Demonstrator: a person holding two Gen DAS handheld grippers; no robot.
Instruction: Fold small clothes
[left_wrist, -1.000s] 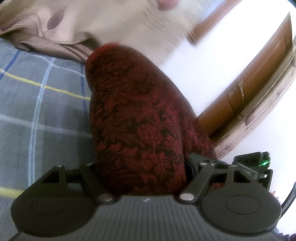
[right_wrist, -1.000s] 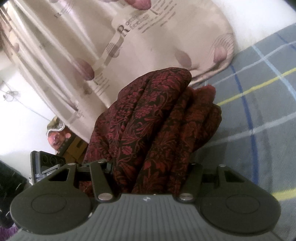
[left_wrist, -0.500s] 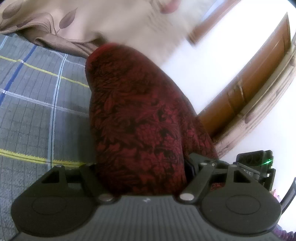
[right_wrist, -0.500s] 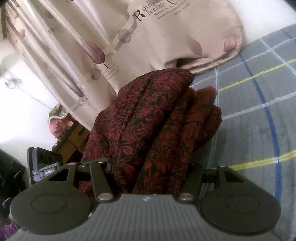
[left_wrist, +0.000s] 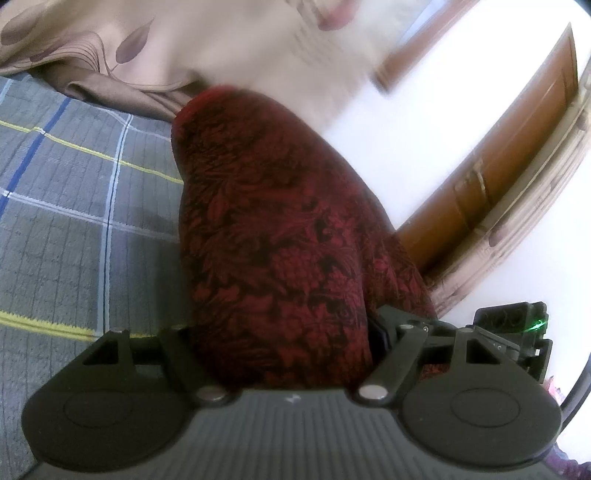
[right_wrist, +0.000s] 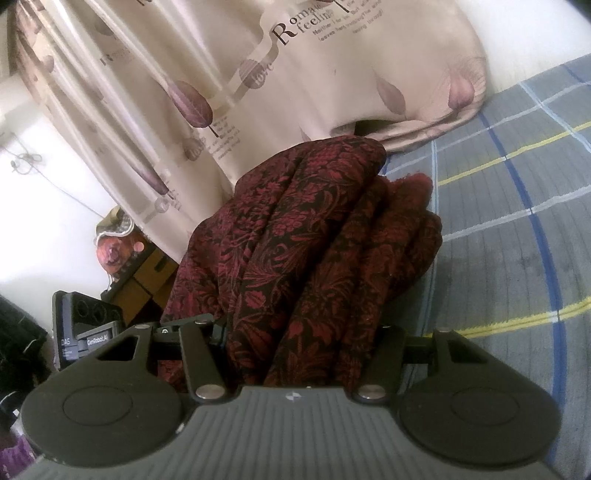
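Mid-fold: both tongs carry the red cloth (left_wrist: 280, 236) over the bed (left_wrist: 74, 229).
Left tongs (left_wrist: 284, 339) and right tongs (right_wrist: 299, 332) look clamped on bunched cloth, fingertips hidden; next, lay it flat.

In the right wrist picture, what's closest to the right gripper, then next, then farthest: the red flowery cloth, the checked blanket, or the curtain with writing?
1. Red flowery cloth: bunched between the right gripper fingers.
2. Checked blanket: just beside it, on the right, running away.
3. Curtain with writing: farthest, hanging behind the cloth.
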